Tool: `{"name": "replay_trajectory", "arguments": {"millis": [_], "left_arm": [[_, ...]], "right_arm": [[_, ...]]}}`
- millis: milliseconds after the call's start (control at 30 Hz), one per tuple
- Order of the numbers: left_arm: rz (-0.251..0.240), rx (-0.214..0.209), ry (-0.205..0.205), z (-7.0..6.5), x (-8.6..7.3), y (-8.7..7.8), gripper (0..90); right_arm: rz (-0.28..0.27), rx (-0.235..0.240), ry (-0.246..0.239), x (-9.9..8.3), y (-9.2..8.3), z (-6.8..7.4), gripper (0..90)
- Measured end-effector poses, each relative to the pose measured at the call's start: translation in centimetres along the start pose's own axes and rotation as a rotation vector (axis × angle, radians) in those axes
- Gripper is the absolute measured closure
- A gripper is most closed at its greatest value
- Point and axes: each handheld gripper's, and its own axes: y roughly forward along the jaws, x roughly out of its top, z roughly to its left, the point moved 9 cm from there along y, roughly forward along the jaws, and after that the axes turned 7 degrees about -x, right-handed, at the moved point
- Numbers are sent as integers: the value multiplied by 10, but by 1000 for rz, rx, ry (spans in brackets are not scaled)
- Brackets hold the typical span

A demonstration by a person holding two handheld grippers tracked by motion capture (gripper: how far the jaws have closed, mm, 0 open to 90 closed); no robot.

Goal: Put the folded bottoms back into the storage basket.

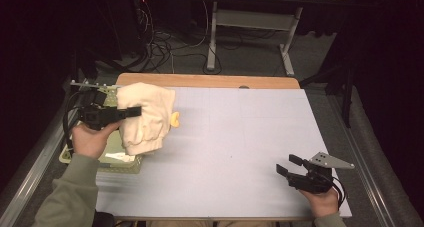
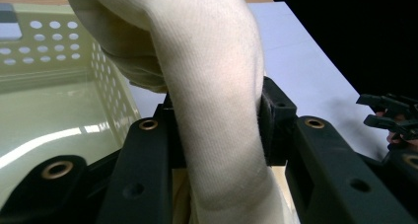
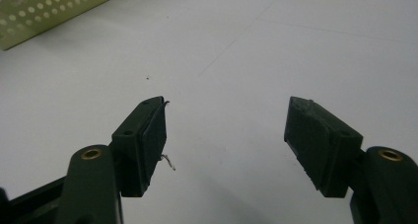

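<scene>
A thick cream cloth (image 1: 147,122) hangs bunched over the right edge of a pale green perforated basket (image 1: 120,164) at the table's left. My left gripper (image 1: 135,110) is shut on this cloth; in the left gripper view the cloth (image 2: 207,61) fills the gap between the jaws of the left gripper (image 2: 217,120) and both pads press on it. The basket's holed wall (image 2: 54,56) lies just left of the jaws. My right gripper (image 1: 286,164) rests near the table's front right corner, open. Its own view has the right gripper (image 3: 226,120) wide apart over bare table.
A small yellow thing (image 1: 175,119) lies beside the cloth on the white table cover (image 1: 240,137). The basket's corner (image 3: 44,12) sits far off in the right gripper view. Behind the table stand a desk frame (image 1: 215,42) and loose cables on the floor.
</scene>
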Motion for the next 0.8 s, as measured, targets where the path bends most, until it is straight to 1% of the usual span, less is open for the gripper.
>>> {"name": "replay_trajectory", "arguments": {"millis": [267, 367, 400, 467, 567, 633, 800], "left_arm": [[-29, 5, -21, 5, -1, -10, 628], [-34, 13, -26, 8, -1, -15, 628], [-42, 13, -32, 8, -1, -16, 628], [-49, 15, -34, 10, -1, -20, 628], [-72, 14, -40, 11, 1, -26, 628], [-86, 19, -45, 13, 2, -31, 628], [-94, 47, -50, 18, 3, -39, 628]], "right_arm": [[0, 5, -2, 2, 2, 1, 328], [0, 10, -6, 2, 4, 1, 328], [1, 10, -5, 2, 4, 1, 328], [0, 13, -8, 3, 5, 2, 328], [2, 17, -10, 3, 6, 2, 328], [1, 18, -11, 4, 7, 2, 328], [1, 20, -12, 4, 7, 2, 328]]}}
